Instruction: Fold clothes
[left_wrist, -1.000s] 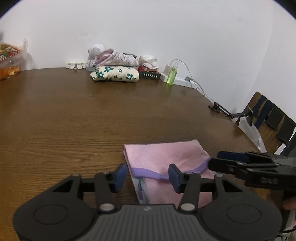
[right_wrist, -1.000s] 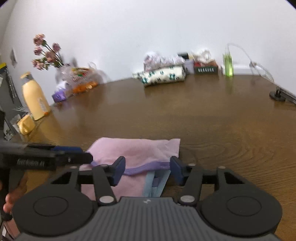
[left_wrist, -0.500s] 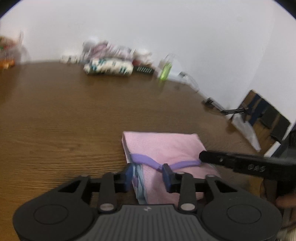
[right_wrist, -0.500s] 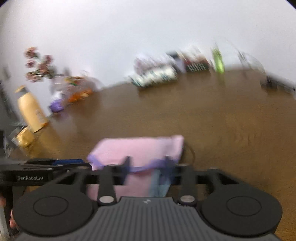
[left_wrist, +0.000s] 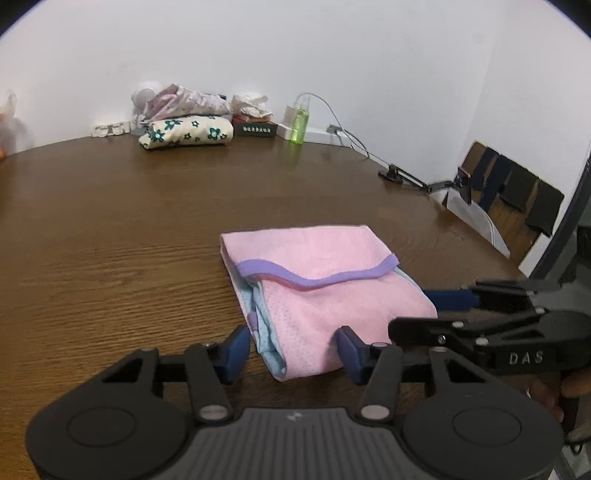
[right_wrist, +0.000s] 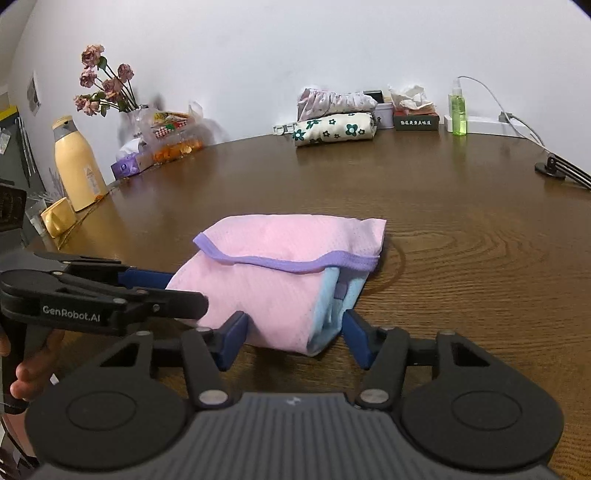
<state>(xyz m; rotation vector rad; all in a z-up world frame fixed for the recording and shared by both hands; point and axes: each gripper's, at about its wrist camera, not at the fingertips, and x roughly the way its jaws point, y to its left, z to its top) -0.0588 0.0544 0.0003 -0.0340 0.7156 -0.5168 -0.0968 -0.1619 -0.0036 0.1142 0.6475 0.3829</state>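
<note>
Yellow bottle (right_wrist: 75, 164) and dried flowers (right_wrist: 103, 83): far left desk edge.
Left tongs (left_wrist: 291, 349): jaws closing, part-way apart, straddling the garment's near left corner; pads not pressing.
Pink garment (left_wrist: 314, 280), purple trim, blue lining: folded, flat on the wooden desk (left_wrist: 110, 236), near front edge.
Right tongs (right_wrist: 295, 338): jaws closing, part-way apart, around the near right corner; no grip visible.
Folded floral clothes (left_wrist: 186, 133), green spray bottle (left_wrist: 298, 123): far edge, by the wall.

Snack bag (left_wrist: 7, 122): blurred, cut by left edge.
Box label (right_wrist: 416, 122): too small to read.
</note>
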